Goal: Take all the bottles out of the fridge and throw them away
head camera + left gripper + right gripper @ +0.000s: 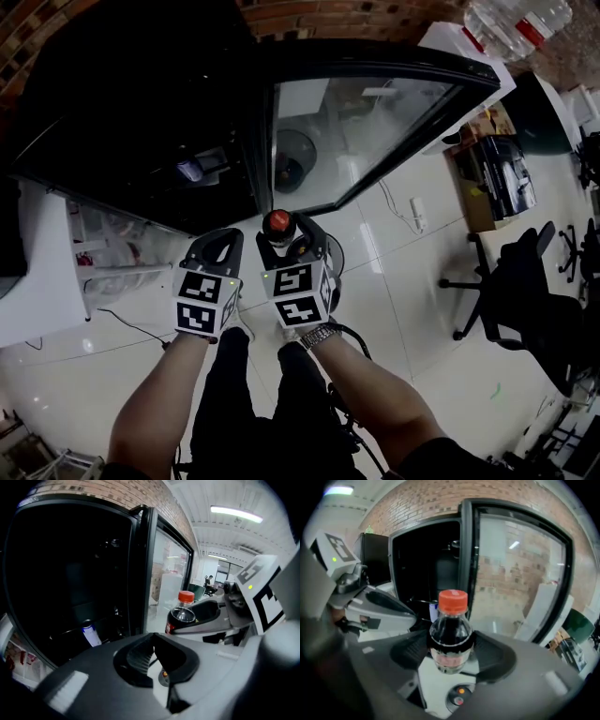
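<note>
So the right gripper (pixel 450 654) has its jaws clamped on a small cola bottle (pixel 450 629): dark drink, orange-red cap, standing upright between them. It's outside the fridge (pixel 131 112), in front of the open glass door (pixel 375 122). The head view only gives you the cap from above (basically a red dot poking out between the jaws), while the right gripper view shows the neck and the label band too.

The left gripper (pixel 152 643) is just beside the right one, jaws pressed together with nothing in them. Its own view makes that clear; the head view doesn't. The left gripper view also looks into the dark fridge, where a small white bottle (pixel 90 634) with a blue top sits inside. Only the head view catches the black office chair (pixel 525 281) on the tiled floor (pixel 394 309).
</note>
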A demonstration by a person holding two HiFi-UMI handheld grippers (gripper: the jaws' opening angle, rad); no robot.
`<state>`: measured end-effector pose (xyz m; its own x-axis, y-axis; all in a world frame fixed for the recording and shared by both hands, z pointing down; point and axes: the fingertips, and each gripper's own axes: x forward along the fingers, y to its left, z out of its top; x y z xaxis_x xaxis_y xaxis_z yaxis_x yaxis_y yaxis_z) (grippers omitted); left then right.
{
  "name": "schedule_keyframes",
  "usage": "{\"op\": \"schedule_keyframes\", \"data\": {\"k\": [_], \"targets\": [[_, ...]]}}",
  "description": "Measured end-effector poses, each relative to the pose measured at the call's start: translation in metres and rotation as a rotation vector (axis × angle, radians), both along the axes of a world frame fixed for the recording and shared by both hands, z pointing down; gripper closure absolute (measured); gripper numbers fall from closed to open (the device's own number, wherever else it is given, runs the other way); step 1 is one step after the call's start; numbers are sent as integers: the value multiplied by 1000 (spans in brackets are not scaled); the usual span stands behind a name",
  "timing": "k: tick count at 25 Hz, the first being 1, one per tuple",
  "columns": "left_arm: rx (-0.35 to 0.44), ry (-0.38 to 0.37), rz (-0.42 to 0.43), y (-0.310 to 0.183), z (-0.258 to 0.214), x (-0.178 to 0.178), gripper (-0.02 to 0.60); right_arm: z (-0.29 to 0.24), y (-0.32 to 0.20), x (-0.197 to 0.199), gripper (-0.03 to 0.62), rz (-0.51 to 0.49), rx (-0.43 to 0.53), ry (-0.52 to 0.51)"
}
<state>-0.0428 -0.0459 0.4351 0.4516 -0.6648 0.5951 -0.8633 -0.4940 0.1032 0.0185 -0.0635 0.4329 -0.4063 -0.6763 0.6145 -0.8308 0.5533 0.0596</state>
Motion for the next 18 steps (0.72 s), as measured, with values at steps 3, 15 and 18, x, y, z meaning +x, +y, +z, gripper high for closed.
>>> {"op": "schedule_keyframes", "data": {"k": [3, 15, 18], "targets": [[-18, 7, 17, 8, 14, 31, 578, 20, 13, 35, 298, 15, -24, 15], [-103, 7, 81, 31, 91, 117, 578, 115, 42, 129, 298, 43, -104, 46], [-128, 3, 91, 36, 112, 130, 578, 138, 45, 144, 298, 46, -119, 49]]}}
